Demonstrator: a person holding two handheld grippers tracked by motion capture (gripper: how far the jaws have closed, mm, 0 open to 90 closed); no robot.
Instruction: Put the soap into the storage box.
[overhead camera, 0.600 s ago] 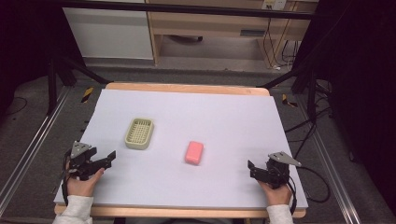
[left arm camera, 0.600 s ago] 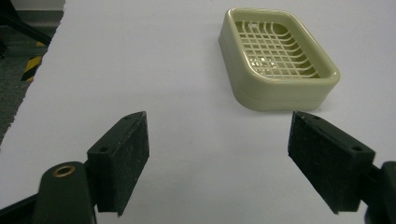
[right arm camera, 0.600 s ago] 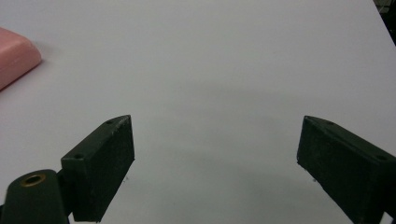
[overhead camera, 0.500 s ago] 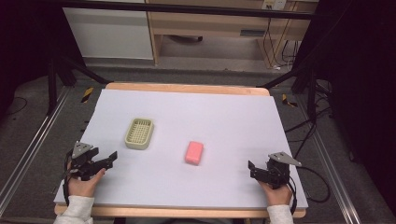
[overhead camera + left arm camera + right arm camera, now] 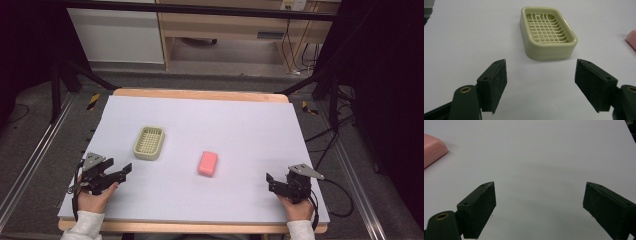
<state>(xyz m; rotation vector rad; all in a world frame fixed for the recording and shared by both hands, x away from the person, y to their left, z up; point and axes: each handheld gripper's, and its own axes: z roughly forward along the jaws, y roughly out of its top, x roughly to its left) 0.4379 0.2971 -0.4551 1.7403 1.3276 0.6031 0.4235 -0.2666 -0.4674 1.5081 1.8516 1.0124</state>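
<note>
A pale green soap dish [image 5: 149, 142] with a grid floor sits empty on the white tabletop [image 5: 235, 120], left of centre. A pink bar of soap [image 5: 208, 163] lies flat near the middle, apart from the dish. My left gripper [image 5: 125, 169] rests at the front left, open and empty, and points toward the dish. In the left gripper view the dish [image 5: 547, 32] lies just beyond the open gripper [image 5: 541, 63], with the soap [image 5: 632, 39] at the right edge. My right gripper [image 5: 270, 180] rests at the front right, open. In its own view the right gripper [image 5: 539, 186] is empty, with the soap [image 5: 431, 150] far left.
The white sheet covers a wooden table whose far edge [image 5: 200, 94] shows as a tan strip. Cables [image 5: 335, 195] trail off the right side. Dark stand legs [image 5: 55, 85] and a wooden cabinet [image 5: 225, 30] stand on the floor beyond.
</note>
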